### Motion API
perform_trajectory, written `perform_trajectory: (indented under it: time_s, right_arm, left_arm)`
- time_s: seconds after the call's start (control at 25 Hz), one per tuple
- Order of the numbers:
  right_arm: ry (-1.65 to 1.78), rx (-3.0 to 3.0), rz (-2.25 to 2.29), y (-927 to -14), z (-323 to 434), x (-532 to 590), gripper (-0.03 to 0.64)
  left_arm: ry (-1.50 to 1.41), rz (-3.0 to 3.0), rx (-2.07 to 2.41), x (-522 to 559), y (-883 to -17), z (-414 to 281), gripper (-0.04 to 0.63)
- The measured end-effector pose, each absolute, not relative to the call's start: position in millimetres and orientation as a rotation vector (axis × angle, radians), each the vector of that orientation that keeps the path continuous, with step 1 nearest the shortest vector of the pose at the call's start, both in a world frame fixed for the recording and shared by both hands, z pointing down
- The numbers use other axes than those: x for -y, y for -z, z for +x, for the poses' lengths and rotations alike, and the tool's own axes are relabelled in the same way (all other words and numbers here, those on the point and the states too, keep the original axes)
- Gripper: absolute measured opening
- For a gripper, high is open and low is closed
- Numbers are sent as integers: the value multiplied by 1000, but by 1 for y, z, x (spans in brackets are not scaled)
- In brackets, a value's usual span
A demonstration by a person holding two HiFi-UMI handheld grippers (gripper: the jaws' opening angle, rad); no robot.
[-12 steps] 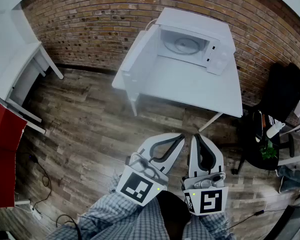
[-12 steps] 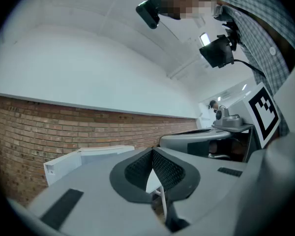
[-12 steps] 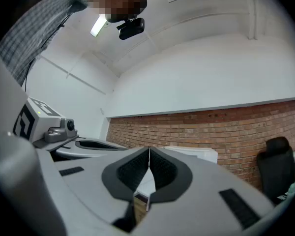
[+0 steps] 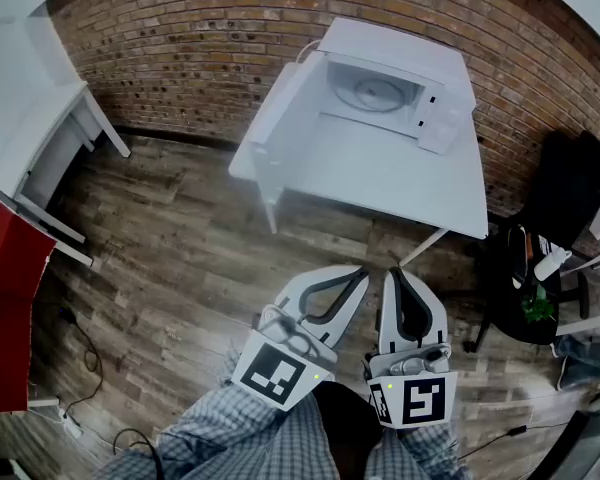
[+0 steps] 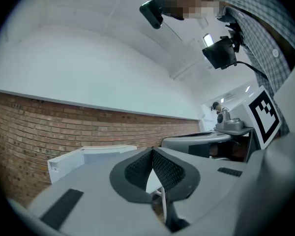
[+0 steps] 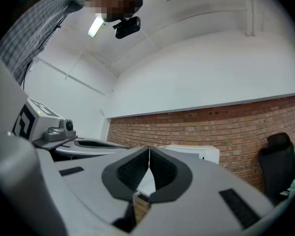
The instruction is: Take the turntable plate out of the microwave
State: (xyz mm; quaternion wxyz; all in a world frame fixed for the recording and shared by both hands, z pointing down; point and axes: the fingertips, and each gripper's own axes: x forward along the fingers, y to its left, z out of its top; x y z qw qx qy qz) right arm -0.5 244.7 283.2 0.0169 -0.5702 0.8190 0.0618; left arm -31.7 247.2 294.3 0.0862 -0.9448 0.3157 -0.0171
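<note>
Left gripper (image 4: pixel 357 272): clenched, its dark ribbed pads meet at the tip in the left gripper view (image 5: pixel 152 151), with nothing between them.
Right gripper (image 4: pixel 396 272): also clenched, the pads pressed together along one thin seam in the right gripper view (image 6: pixel 149 149), and empty.
Gripper position: both are held close to the person's body, side by side and nearly touching, over the floor and well apart from the table.
Sleeves (image 4: pixel 230 436): checked fabric shows on both arms at the bottom of the head view, just behind the marker cubes.
Floor (image 4: pixel 160 258): brown wood planks lie between the grippers and the table.
Table (image 4: pixel 400 180): white, standing against the wall, its front part bare.
Microwave (image 4: pixel 420 88): white, at the back of the table; it also appears as a white box beyond the jaws in the left gripper view (image 5: pixel 88 156).
Microwave door (image 4: pixel 278 118): swung wide open to the left, leaving the cavity exposed.
Turntable plate (image 4: pixel 372 91): round and pale, lying flat inside the microwave cavity, untouched by either gripper.
Brick wall (image 4: pixel 180 38): red-brown, running behind the table.
Chair (image 4: pixel 568 183): black, to the right of the table.
White shelf unit (image 4: pixel 40 138): at the left edge, with a red panel (image 4: pixel 8 298) below it.
</note>
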Motion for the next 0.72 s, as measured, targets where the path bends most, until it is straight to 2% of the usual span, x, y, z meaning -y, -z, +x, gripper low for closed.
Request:
perform_trajectory:
  time_s: [0.72]
  right_arm:
    - [-187, -2487, -1827, -281, -24, -243, 20]
  left_arm:
    - [14, -2833, -895, -244, -295, -60, 9]
